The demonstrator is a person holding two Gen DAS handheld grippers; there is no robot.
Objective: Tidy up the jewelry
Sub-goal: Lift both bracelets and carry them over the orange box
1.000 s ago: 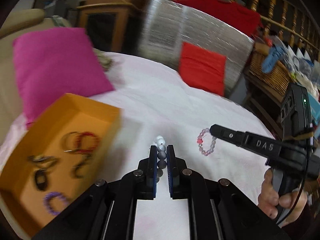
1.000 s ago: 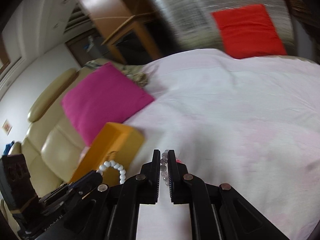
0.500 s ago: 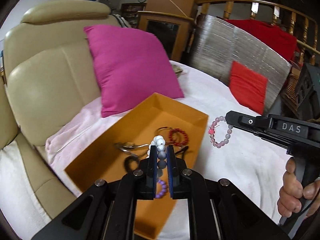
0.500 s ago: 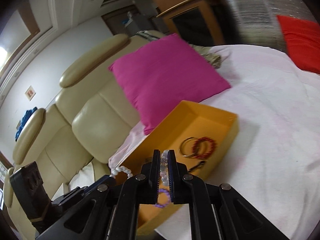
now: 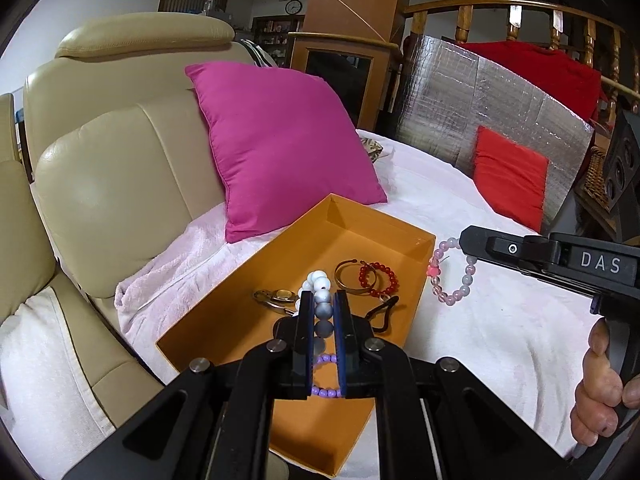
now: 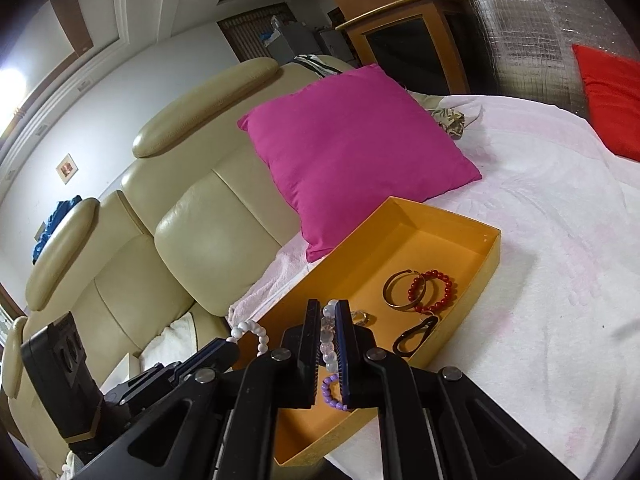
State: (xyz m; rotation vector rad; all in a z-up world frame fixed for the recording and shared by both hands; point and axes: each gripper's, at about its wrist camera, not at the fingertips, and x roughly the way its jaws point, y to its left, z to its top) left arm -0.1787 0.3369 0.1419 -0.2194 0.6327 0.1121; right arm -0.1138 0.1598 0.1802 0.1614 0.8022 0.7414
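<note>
Two grippers hover over the pale pink blanket (image 5: 472, 320), magenta cushion (image 5: 280, 160) behind. Orange box (image 5: 240, 320) sits on the blanket and holds a gold bangle (image 6: 400, 292), red bead bracelet (image 6: 434, 292), black loop (image 6: 414, 336), purple bead bracelet (image 6: 332, 392). Left gripper (image 5: 323, 312) pinches a white-and-grey bead bracelet (image 5: 320, 292) above the box. Right gripper (image 6: 329, 332) pinches a pink-and-clear bead bracelet (image 5: 452, 272) near the box's edge.

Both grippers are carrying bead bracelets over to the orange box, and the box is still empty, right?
Not empty. The left wrist view shows the orange box already holding a red bead bracelet, a gold bangle and a purple bead bracelet. Both grippers do carry bead bracelets.
</note>
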